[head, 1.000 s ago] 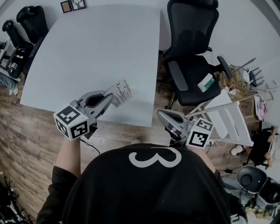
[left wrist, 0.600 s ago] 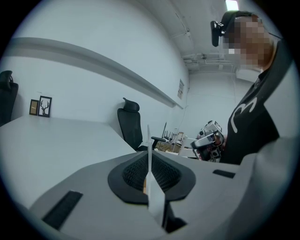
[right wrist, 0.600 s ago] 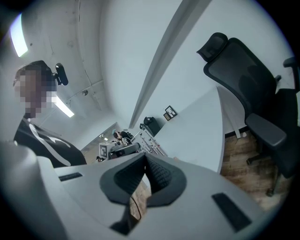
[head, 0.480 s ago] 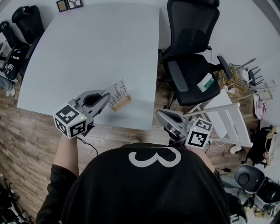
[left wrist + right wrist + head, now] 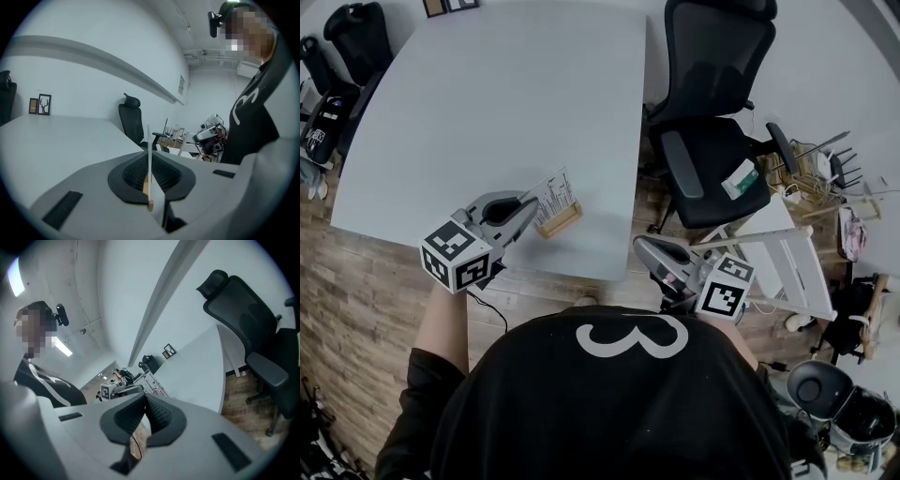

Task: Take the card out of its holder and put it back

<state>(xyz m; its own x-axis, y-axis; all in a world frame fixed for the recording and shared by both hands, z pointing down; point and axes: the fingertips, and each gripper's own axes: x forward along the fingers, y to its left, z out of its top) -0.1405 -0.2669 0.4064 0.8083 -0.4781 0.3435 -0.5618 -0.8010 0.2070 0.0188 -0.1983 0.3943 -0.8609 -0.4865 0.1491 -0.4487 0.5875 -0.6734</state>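
Note:
A white printed card point(image 5: 553, 194) stands with its lower edge in a small wooden holder point(image 5: 560, 221) near the front edge of the white table point(image 5: 506, 94). My left gripper point(image 5: 528, 208) is shut on the card's left side. In the left gripper view the card point(image 5: 149, 150) runs edge-on between the closed jaws of the left gripper point(image 5: 149, 174), with a bit of the wooden holder point(image 5: 146, 183) behind it. My right gripper point(image 5: 645, 247) hangs off the table's front right corner, shut and holding nothing. In the right gripper view its pads point(image 5: 157, 416) meet.
A black office chair point(image 5: 712, 141) stands right of the table. A white slatted rack point(image 5: 783, 258) sits near my right hand. Two small picture frames point(image 5: 445, 5) rest at the table's far edge. More black chairs point(image 5: 347, 37) stand at the far left.
A second ago the card was held above the table with no holder showing. Since then it has come down into the wooden holder. The right gripper has stayed put.

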